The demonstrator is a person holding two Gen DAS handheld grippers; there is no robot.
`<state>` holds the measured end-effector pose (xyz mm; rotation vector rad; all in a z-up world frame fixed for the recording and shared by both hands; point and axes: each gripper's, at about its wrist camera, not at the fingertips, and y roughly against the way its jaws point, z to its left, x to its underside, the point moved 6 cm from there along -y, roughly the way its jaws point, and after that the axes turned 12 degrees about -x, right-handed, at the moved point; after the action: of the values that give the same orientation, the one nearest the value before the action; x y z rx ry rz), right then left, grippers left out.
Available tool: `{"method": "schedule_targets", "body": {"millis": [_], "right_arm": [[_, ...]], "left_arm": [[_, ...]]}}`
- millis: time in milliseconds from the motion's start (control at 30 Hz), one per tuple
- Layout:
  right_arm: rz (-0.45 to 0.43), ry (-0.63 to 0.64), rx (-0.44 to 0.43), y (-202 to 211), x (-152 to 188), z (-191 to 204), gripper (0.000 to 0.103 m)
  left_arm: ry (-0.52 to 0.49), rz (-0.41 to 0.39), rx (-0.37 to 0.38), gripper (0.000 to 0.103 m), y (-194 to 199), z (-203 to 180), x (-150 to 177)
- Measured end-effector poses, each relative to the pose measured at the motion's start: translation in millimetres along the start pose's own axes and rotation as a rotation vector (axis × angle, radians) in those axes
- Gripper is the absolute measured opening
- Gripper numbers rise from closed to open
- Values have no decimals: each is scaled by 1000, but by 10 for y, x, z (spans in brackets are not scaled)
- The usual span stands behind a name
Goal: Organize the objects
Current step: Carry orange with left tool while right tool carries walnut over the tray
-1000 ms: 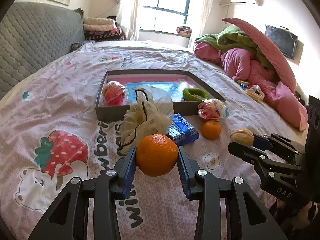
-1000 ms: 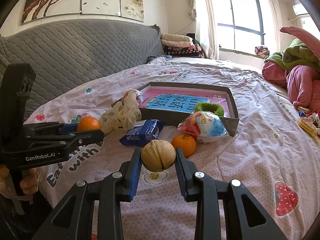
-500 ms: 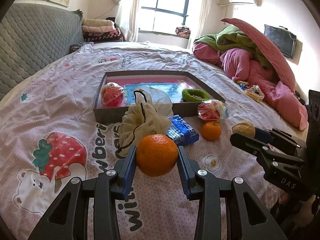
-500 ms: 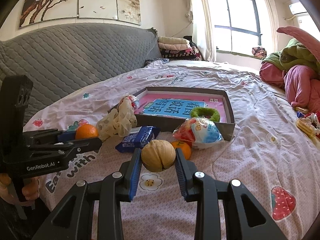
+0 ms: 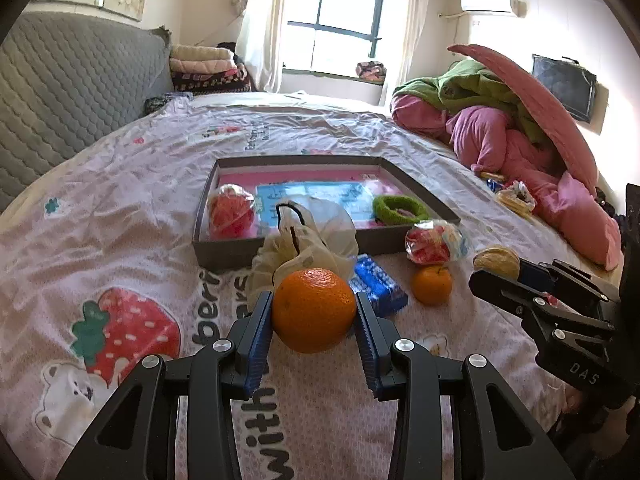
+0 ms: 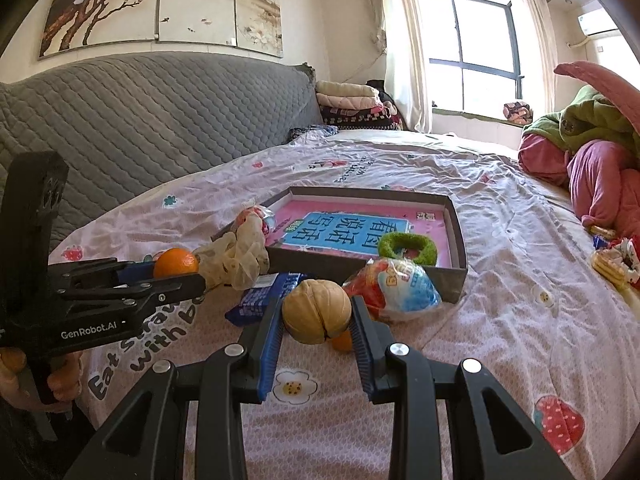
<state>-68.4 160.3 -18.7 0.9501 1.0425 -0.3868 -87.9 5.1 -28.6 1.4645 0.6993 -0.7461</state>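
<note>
Bedspread with strawberry print is the work surface. Left gripper (image 5: 314, 314) is clamped on the large orange (image 5: 314, 310); right gripper (image 6: 316, 318) is clamped on the walnut (image 6: 317, 311) — both held off the sheet, short of the grey tray (image 5: 224, 249). Step looks like carry-to-tray. Next: lift over the near wall, past the white mesh bag (image 5: 308, 240) and blue packet (image 5: 378, 285), then release inside — the small orange (image 5: 432, 290) remains outside.
</note>
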Motion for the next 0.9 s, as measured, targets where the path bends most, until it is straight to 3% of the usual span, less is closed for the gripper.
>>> {"method": "schedule_targets", "body": {"millis": [900], "right_arm": [[-23,36,8,-57,-246,-134,33]], "left_arm": [[30,-69,7,40,-4,2,-510]]}}
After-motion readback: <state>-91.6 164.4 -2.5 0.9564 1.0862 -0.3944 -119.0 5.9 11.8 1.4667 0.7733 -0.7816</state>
